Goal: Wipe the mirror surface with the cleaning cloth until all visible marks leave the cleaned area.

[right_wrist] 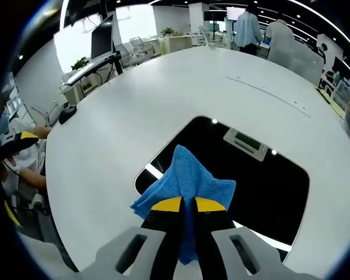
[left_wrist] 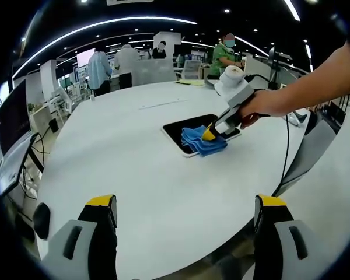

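A broad stretch of bare white table [left_wrist: 122,157] is seen between the left gripper [left_wrist: 186,219], whose jaws stand wide apart, and the mirror [left_wrist: 189,129]. The mirror's near corner is covered by the blue cloth [left_wrist: 203,140], which is pinched by the right gripper [right_wrist: 186,205]. A cable [left_wrist: 287,149] is draped over the table's right edge.

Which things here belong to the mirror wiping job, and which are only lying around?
Job: flat dark rectangular mirror; crumpled blue cleaning cloth, clamped in the right tool.
Lying about: yellow papers at the white table's far edge; black monitor.
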Action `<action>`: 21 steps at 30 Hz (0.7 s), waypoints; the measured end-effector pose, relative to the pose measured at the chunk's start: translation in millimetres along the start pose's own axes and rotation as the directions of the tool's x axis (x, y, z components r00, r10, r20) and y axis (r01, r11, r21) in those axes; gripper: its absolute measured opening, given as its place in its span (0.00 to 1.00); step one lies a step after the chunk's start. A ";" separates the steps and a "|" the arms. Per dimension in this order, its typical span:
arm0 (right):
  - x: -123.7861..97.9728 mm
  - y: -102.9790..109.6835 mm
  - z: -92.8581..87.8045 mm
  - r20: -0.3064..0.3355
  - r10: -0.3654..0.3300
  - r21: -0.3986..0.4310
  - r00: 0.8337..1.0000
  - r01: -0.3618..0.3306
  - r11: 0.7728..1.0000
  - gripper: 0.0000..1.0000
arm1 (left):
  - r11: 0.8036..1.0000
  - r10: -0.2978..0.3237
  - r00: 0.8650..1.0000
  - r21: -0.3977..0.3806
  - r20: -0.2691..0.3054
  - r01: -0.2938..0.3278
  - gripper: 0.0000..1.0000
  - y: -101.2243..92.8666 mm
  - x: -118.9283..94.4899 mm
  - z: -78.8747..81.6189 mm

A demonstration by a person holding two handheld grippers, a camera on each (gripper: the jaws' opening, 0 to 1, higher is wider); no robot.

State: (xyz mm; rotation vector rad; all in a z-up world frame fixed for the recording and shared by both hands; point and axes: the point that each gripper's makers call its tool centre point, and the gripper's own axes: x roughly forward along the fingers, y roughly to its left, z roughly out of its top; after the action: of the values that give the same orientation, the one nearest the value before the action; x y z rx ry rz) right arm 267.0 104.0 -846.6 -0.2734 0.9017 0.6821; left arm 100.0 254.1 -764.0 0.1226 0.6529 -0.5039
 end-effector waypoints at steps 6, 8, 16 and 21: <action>1.1 3.5 1.4 -0.003 0.004 -0.001 1.000 -0.004 1.000 0.02 | 1.000 -0.002 1.000 0.001 -0.001 0.002 0.99 1.5 -0.2 0.0; 1.6 4.5 1.9 -0.003 0.006 0.004 1.000 -0.006 1.000 0.02 | 1.000 -0.004 1.000 0.006 -0.003 0.004 0.99 1.3 0.0 0.0; 5.9 7.0 4.8 0.003 0.012 0.018 1.000 -0.012 1.000 0.03 | 1.000 -0.007 1.000 0.019 -0.007 0.008 0.99 -0.2 0.3 2.1; 8.4 7.7 6.2 0.008 0.019 0.025 1.000 -0.019 1.000 0.03 | 1.000 -0.009 1.000 0.021 -0.011 0.009 0.99 -1.9 0.5 1.2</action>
State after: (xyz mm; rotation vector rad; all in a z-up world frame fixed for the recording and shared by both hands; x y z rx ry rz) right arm 269.4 116.4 -849.1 -0.2403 0.9052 0.6886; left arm 100.1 251.8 -763.3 0.1425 0.6596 -0.5191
